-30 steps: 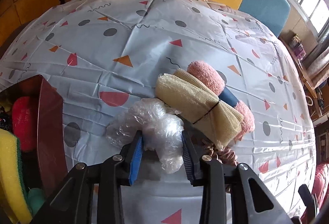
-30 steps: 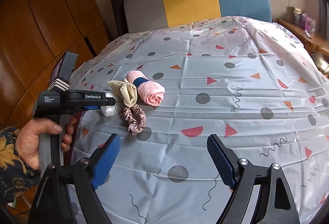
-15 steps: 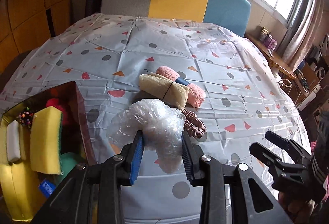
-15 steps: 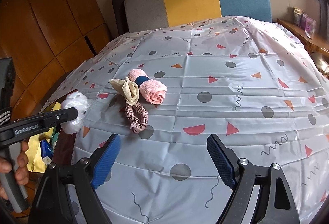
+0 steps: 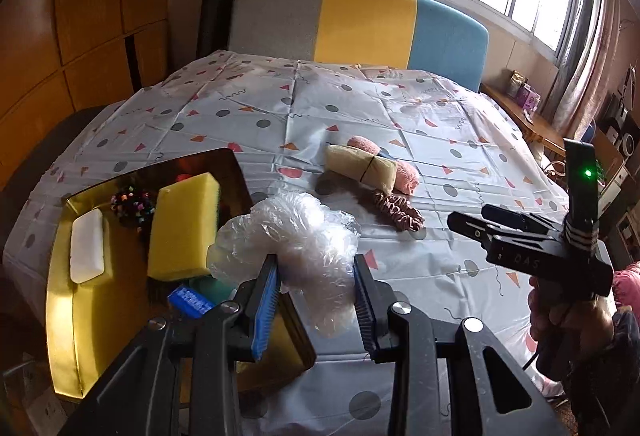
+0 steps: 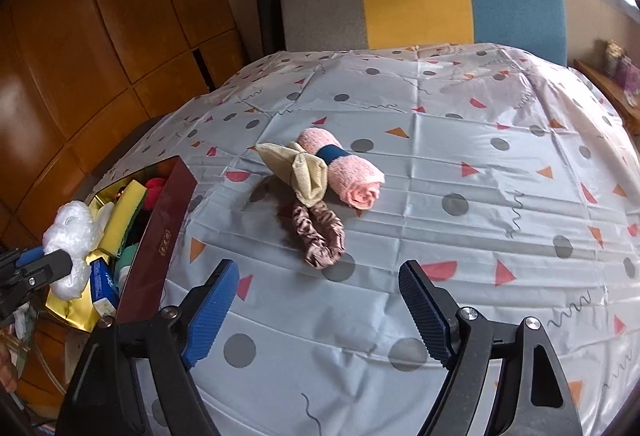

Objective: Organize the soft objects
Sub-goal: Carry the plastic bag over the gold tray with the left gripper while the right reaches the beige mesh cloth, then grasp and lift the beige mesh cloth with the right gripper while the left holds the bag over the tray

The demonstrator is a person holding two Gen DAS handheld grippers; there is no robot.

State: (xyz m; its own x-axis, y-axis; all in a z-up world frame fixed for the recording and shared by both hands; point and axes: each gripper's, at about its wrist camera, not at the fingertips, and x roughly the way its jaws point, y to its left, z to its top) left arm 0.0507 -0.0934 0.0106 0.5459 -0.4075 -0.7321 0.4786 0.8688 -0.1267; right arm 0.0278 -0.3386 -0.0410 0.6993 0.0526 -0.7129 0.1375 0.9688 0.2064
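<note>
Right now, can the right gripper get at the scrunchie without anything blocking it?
Probably yes. The right gripper is open and empty, and the brown scrunchie lies on bare tablecloth straight ahead of it. Its far end touches the rolled beige cloth; the near loop is free.

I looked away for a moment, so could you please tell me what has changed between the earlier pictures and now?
The left gripper, shut on the crumpled plastic bag, has carried it up off the tablecloth and over toward the gold-lined box. The right gripper has just been closing its jaws slightly, with nothing between them. The pink towel roll, beige cloth and scrunchie stayed put.
</note>
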